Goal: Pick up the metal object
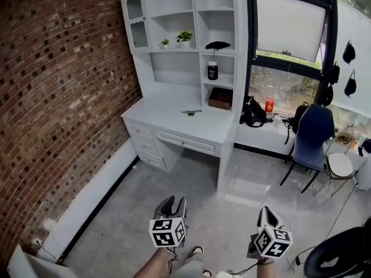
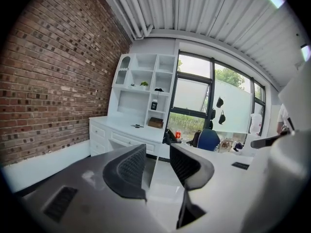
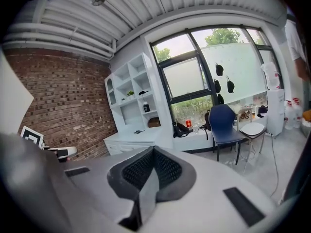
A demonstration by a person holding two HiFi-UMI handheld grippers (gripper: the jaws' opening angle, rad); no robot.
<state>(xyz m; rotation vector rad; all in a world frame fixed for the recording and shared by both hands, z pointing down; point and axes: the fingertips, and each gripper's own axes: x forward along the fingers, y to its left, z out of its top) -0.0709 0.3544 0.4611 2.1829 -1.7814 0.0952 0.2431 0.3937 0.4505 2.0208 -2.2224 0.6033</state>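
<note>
The metal object (image 1: 191, 112) is a small, flat grey piece lying on the white desk (image 1: 168, 120) at the far side of the room. It also shows tiny in the left gripper view as the metal object (image 2: 137, 126) and in the right gripper view as the metal object (image 3: 138, 131). My left gripper (image 1: 173, 205) hangs over the floor well short of the desk, open, with nothing between its jaws (image 2: 156, 150). To its right, equally far back, my right gripper (image 1: 268, 216) is shut and empty (image 3: 154, 150).
A brick wall (image 1: 58, 97) runs along the left. The desk carries a shelf unit with a black jar (image 1: 213, 70), a brown box (image 1: 221, 98) and small plants. On the window ledge sit a black bag (image 1: 252, 113) and a red bottle. A blue chair (image 1: 310, 135) stands at the right.
</note>
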